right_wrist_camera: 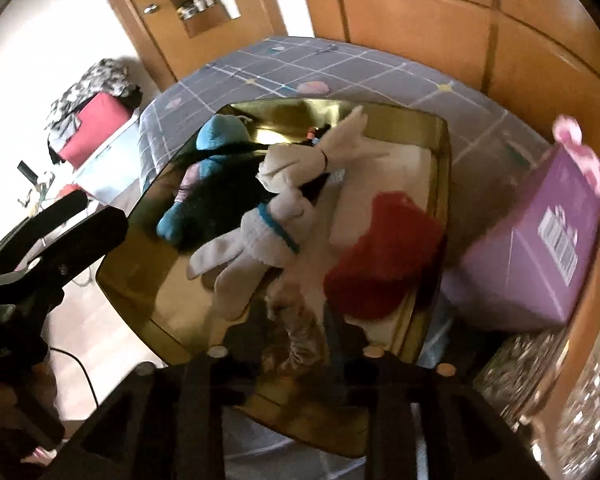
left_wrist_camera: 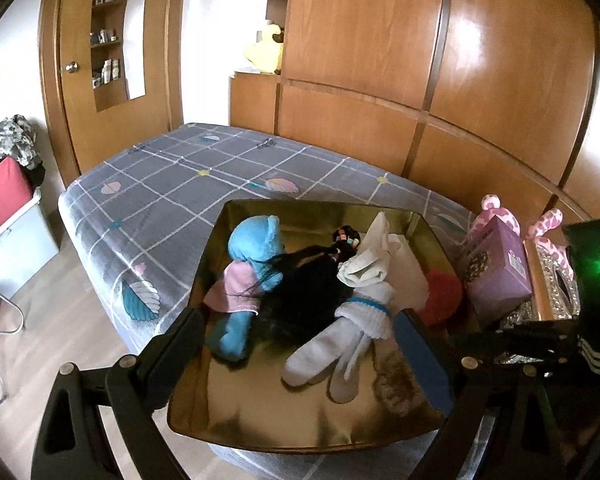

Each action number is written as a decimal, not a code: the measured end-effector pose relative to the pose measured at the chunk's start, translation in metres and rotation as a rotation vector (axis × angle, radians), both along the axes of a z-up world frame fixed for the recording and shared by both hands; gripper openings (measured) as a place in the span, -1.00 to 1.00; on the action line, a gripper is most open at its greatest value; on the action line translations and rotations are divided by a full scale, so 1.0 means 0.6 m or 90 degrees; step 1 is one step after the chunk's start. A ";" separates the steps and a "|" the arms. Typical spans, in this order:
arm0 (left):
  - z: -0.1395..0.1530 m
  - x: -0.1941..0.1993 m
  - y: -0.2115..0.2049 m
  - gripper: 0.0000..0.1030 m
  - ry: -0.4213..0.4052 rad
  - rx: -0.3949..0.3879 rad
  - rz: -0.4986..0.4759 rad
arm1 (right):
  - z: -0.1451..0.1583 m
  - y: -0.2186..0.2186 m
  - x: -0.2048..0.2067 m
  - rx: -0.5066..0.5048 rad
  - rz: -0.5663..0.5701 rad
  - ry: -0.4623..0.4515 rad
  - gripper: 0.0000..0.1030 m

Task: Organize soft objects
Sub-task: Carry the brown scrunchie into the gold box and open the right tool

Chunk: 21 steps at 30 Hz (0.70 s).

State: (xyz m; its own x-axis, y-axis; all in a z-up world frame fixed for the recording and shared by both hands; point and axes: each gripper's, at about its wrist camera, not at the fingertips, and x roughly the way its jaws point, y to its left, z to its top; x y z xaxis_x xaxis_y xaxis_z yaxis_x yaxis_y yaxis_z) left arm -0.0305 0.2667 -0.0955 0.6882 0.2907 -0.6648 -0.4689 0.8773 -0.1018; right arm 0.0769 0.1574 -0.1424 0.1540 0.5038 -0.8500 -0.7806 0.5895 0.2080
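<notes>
A shiny gold tray (left_wrist_camera: 300,214) sits on the near end of the bed. In it lie a blue plush bear (left_wrist_camera: 252,244), a clump of black hair (left_wrist_camera: 304,284), white socks (left_wrist_camera: 340,344), a red fuzzy piece (left_wrist_camera: 444,292) and a small brown furry piece (left_wrist_camera: 396,388). My left gripper (left_wrist_camera: 300,344) hovers over the tray's near end, its fingers spread wide with nothing held. My right gripper (right_wrist_camera: 296,336) points down at the tray's near corner. Its fingers stand apart with the brown furry piece (right_wrist_camera: 300,340) between them, blurred.
A purple box (left_wrist_camera: 496,264) and a pink spotted plush (left_wrist_camera: 496,212) stand right of the tray, with glittery silver items beside them. The grey checked bed (left_wrist_camera: 180,184) stretches back to a wooden wardrobe (left_wrist_camera: 380,60). A red bin (left_wrist_camera: 0,196) stands on the floor at left.
</notes>
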 end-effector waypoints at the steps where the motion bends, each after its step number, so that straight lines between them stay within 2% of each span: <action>1: -0.001 0.000 0.000 0.88 0.001 -0.002 0.000 | 0.000 -0.005 -0.002 0.005 -0.008 0.001 -0.33; 4: -0.002 0.002 -0.002 0.88 0.003 -0.007 -0.002 | 0.012 -0.014 -0.009 0.016 -0.017 -0.011 -0.27; 21: 0.002 0.004 -0.038 0.88 0.006 0.012 -0.038 | 0.087 -0.086 -0.035 0.055 -0.109 -0.130 -0.27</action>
State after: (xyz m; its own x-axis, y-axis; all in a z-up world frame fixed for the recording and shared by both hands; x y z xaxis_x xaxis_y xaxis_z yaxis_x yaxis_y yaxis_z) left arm -0.0278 0.2439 -0.0943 0.6984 0.2625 -0.6658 -0.4169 0.9054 -0.0803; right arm 0.0560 0.1057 -0.0901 0.4070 0.5248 -0.7476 -0.7016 0.7037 0.1120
